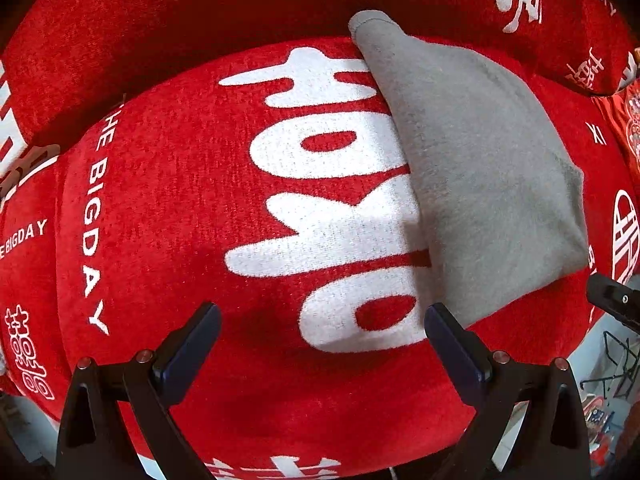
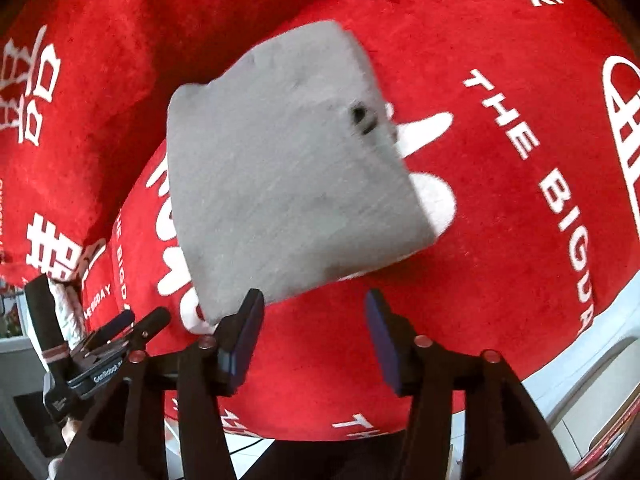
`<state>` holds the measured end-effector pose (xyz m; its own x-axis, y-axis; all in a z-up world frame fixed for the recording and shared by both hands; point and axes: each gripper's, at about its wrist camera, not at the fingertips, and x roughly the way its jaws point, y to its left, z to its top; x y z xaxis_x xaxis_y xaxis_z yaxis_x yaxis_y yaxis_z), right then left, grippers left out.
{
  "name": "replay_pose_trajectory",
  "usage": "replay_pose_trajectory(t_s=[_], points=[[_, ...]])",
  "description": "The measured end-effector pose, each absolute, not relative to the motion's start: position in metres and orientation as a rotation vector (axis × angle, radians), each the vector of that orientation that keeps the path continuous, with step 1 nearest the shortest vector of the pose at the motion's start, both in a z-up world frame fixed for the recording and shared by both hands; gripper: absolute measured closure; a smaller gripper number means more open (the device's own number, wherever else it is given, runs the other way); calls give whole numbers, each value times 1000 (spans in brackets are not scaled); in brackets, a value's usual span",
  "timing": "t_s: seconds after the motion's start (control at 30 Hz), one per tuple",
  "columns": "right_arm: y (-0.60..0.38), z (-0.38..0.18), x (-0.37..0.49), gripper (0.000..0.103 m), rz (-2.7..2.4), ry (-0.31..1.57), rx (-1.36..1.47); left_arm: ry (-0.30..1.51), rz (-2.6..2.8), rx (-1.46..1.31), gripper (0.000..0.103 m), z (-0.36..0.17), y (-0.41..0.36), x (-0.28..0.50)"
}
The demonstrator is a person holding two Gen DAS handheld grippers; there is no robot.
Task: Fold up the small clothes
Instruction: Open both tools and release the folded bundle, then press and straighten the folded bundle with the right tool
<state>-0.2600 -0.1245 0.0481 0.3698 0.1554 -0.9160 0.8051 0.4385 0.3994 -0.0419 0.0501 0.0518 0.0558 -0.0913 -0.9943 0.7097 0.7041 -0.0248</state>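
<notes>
Two open tongs (image 1: 322,334) (image 2: 314,326), one grey garment (image 1: 480,168)

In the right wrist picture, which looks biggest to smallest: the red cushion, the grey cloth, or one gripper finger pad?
1. Red cushion, filling most of the view.
2. Grey folded cloth.
3. One blue finger pad of the right gripper, though closeness to the camera enlarges it.
</notes>
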Motion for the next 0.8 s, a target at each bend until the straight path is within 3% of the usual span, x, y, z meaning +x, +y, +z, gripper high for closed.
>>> replay_pose_trajectory(t_s=[0.37,0.8], points=[[-130,39,-241,40,-463,1190,1056,1415,-606,547,1,39,54,-39],[-201,45,-222,35,-397,1180,1046,1406,-554,513,1,45,13,-33]])
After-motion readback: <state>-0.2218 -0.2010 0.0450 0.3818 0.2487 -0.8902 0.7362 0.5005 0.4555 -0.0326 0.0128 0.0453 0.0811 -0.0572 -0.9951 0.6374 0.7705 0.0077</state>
